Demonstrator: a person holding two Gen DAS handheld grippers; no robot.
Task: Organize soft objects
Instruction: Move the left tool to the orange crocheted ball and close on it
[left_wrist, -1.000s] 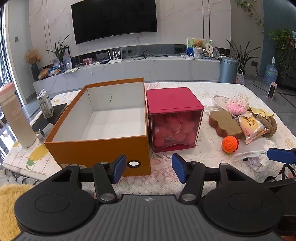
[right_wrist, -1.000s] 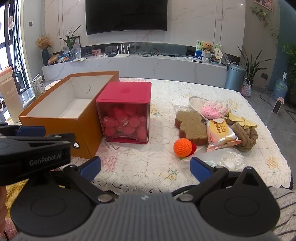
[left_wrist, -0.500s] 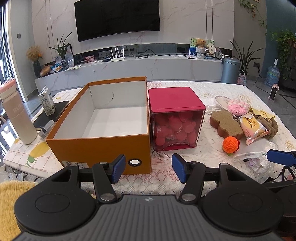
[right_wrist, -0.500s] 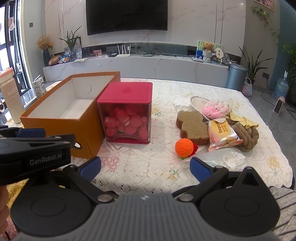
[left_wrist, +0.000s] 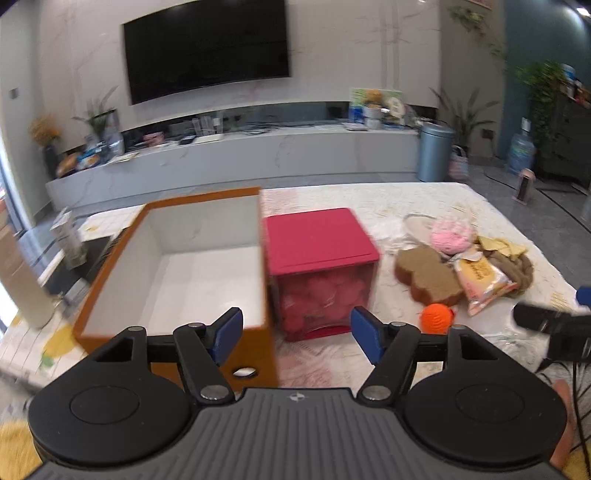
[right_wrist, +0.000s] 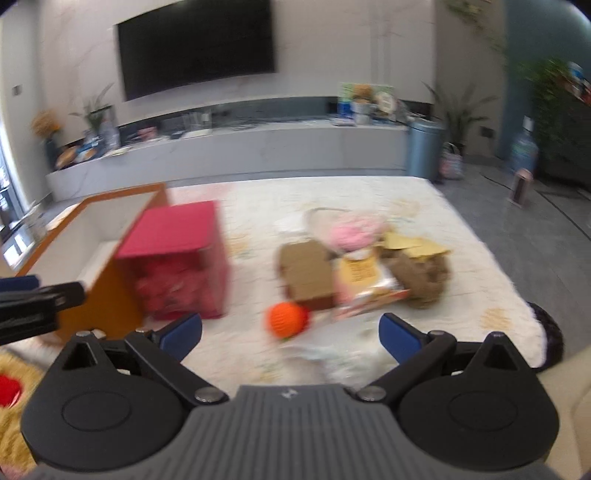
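While the left gripper (left_wrist: 296, 335) hangs spread and empty, its view puts the orange box (left_wrist: 192, 258) at eleven o'clock, the red cube (left_wrist: 320, 271) at twelve and the soft pile near two o'clock. From the right wrist, the right gripper (right_wrist: 290, 336) gapes empty over the orange ball (right_wrist: 286, 319) at twelve, toast cushion (right_wrist: 304, 273) beyond. Blur suggests haste; a rushed pinch could roll the ball away.
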